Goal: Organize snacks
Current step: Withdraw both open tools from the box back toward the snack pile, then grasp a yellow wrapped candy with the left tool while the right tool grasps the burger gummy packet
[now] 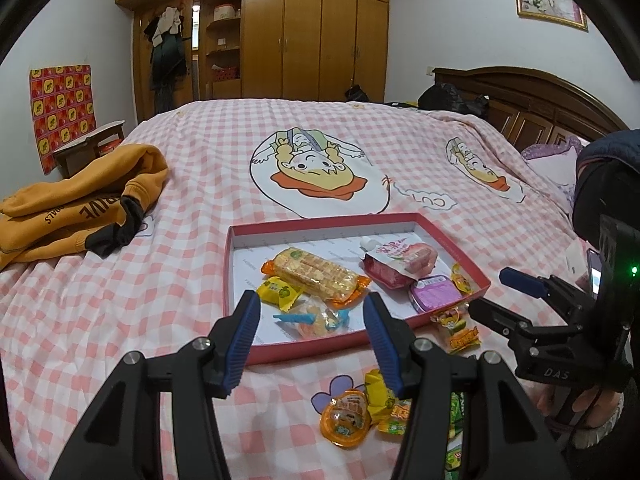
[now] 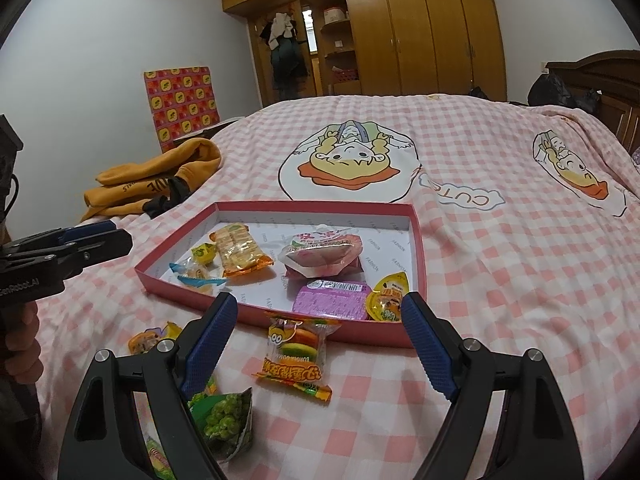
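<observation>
**Both tongs spread over a half-filled snack tray on the bed**

A shallow red tray point(image 2: 416, 248) with a white lining lies on the pink checked bedspread point(image 2: 500, 280). Inside it, toward the left, sit a long cracker pack point(image 1: 316, 274) in clear and orange wrap, a small yellow candy point(image 1: 278, 290) just beside it, and a blue-ended sweet point(image 1: 316, 320) near the front wall. Toward the right lie a pink drink pouch point(image 2: 324, 258), a purple-lidded jelly cup point(image 2: 330, 300) and a small orange-rimmed jelly cup point(image 2: 388, 300) touching it at the right front corner.

Outside the tray, a burger gummy packet point(image 2: 298, 354) rests on the bedspread, its top against the tray's front wall. Nearer the person lie a green pea packet point(image 2: 224, 424), a round orange jelly cup point(image 1: 346, 418) and a cluster of yellow wrapped sweets point(image 1: 384, 396) beside it.

The left tongs point(image 1: 312, 340) hang above the front edge of the tray with jaws apart and nothing between them. The right tongs point(image 2: 316, 340) stand wide apart too, over the burger gummy packet without touching it; in the left wrist view they appear at the tray's right side, held by a hand point(image 1: 580, 404).

An orange sweatshirt point(image 1: 76, 208) lies crumpled at the left edge of the bed, well apart from the tray. A wooden wardrobe point(image 1: 316, 28) fills the far wall.
</observation>
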`<control>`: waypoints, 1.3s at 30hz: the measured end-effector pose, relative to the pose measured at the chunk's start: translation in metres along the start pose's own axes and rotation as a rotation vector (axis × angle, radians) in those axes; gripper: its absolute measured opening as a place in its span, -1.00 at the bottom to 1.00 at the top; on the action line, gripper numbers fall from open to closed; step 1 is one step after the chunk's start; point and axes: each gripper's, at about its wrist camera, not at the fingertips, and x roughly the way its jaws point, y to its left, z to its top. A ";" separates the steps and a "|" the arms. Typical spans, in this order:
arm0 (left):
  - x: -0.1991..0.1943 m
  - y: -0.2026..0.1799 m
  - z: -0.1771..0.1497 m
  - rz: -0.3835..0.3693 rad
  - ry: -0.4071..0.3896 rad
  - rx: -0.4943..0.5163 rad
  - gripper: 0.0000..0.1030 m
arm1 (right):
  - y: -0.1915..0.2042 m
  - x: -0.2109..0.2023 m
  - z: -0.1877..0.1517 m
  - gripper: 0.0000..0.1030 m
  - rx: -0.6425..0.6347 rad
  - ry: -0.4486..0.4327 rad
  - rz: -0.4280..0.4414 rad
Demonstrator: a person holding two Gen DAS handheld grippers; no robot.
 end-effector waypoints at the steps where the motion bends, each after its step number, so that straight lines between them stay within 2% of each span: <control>1: 0.000 0.000 0.000 -0.002 0.001 0.000 0.10 | 0.000 -0.001 0.000 0.66 0.000 0.001 0.001; 25: -0.008 -0.010 -0.015 -0.027 0.031 -0.010 0.10 | 0.004 -0.016 -0.011 0.66 0.020 0.025 0.015; 39: 0.009 -0.015 -0.036 -0.077 0.143 -0.044 0.10 | 0.002 -0.018 -0.025 0.66 0.062 0.085 0.070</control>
